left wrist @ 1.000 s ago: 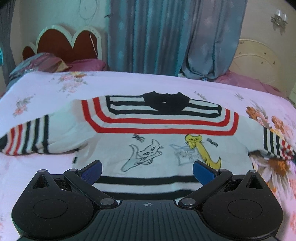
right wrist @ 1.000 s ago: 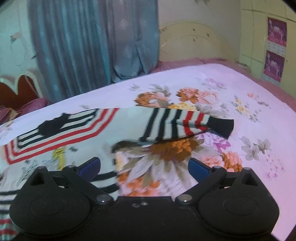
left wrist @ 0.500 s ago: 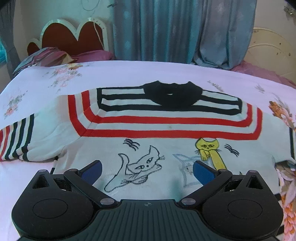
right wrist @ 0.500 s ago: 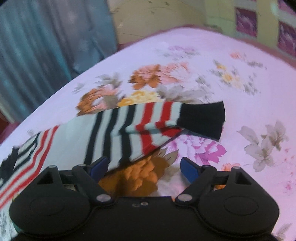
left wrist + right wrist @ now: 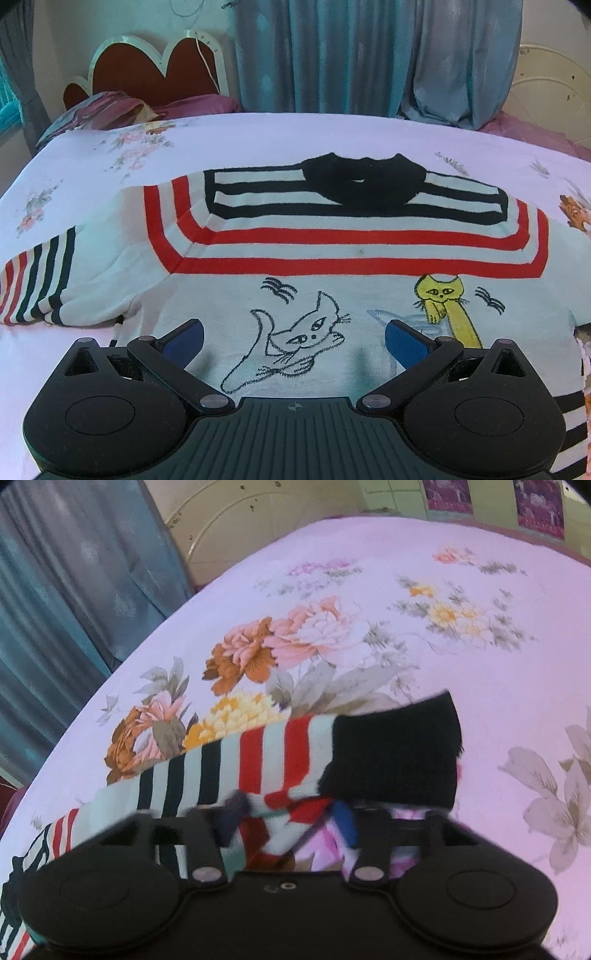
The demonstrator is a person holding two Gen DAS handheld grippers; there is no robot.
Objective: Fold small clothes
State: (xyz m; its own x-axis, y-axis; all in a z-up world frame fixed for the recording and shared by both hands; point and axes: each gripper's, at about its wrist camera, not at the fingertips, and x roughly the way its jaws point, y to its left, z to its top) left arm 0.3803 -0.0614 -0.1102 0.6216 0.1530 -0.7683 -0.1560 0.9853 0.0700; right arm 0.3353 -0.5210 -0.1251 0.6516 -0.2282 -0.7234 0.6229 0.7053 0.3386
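White knit with red and black stripes makes up the small child's sweater point(image 5: 332, 288), which lies spread flat, front side up, on the pink flower-printed bedsheet point(image 5: 229, 147) directly ahead of the left gripper point(image 5: 293, 341). That gripper's blue-padded fingers point(image 5: 404, 343) stand wide apart, holding nothing, above the lower chest of the sweater, where an outlined white cat drawing point(image 5: 295, 339) sits between them and a yellow cat drawing point(image 5: 445, 306) shows just past the right-hand pad. Farther ahead of the left gripper is the black ribbed collar point(image 5: 364, 182), and off to its left the striped sleeve point(image 5: 40, 280) stretches out across the sheet. Beyond the bed, in front of this gripper, hang blue-grey curtains point(image 5: 369, 55), with a red scalloped headboard point(image 5: 147, 70) to the left of them. In the right wrist view, the other striped sleeve point(image 5: 236, 768) runs across just ahead of the right gripper point(image 5: 290, 814), ending in a black knitted cuff point(image 5: 395, 753) ahead and to the right. The right gripper's fingers are drawn close together with the lower edge of that sleeve between them; the view is blurred there, but they appear clamped on the fabric. Large orange and pink printed blooms point(image 5: 295, 646) cover the sheet beyond the sleeve.
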